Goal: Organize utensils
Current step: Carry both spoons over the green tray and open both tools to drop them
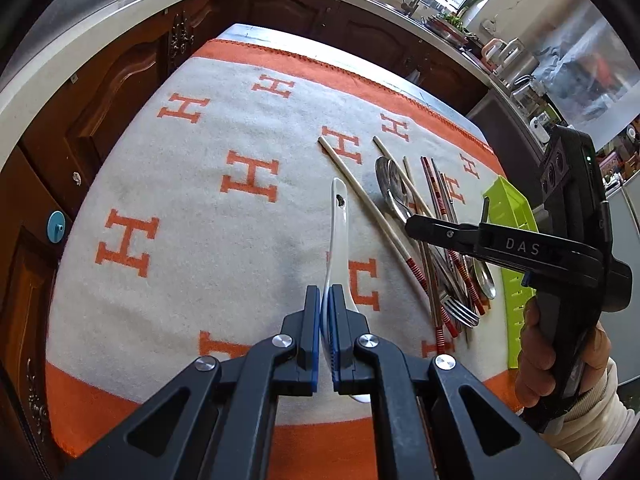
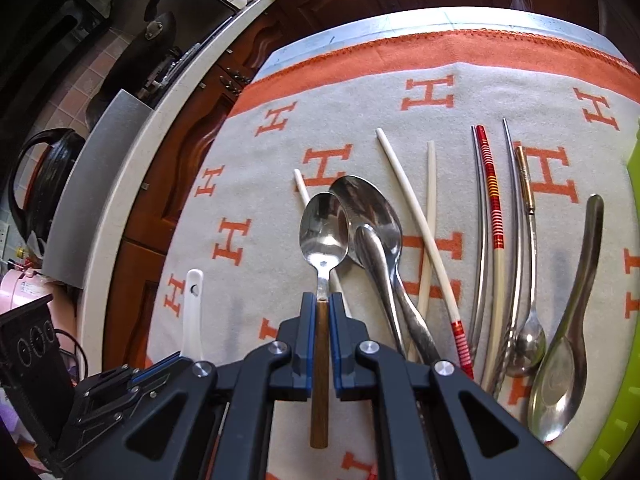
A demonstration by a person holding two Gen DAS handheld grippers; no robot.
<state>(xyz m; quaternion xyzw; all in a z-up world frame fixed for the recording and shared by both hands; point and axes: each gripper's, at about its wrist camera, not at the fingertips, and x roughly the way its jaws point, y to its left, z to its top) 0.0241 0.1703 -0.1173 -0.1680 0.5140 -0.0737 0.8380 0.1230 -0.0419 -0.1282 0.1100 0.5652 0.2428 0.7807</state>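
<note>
My left gripper [image 1: 325,300] is shut on a white ceramic spoon [image 1: 335,232], held above the cloth with its handle pointing away. It also shows in the right wrist view [image 2: 193,312]. My right gripper [image 2: 322,304] is shut on a wooden-handled metal spoon [image 2: 323,232], its bowl pointing forward. The right gripper [image 1: 416,226] hovers over the utensil pile in the left wrist view. On the cloth lie metal spoons [image 2: 372,216], white chopsticks with red ends [image 2: 416,220], metal chopsticks [image 2: 482,240], a small spoon [image 2: 528,336], a large spoon [image 2: 568,340] and a fork [image 1: 460,308].
A lime green tray [image 1: 508,216] sits right of the pile; its edge shows in the right wrist view [image 2: 624,400]. The orange and grey H-patterned cloth [image 1: 200,200] covers the table. Wooden cabinets [image 1: 100,92] and a counter surround it.
</note>
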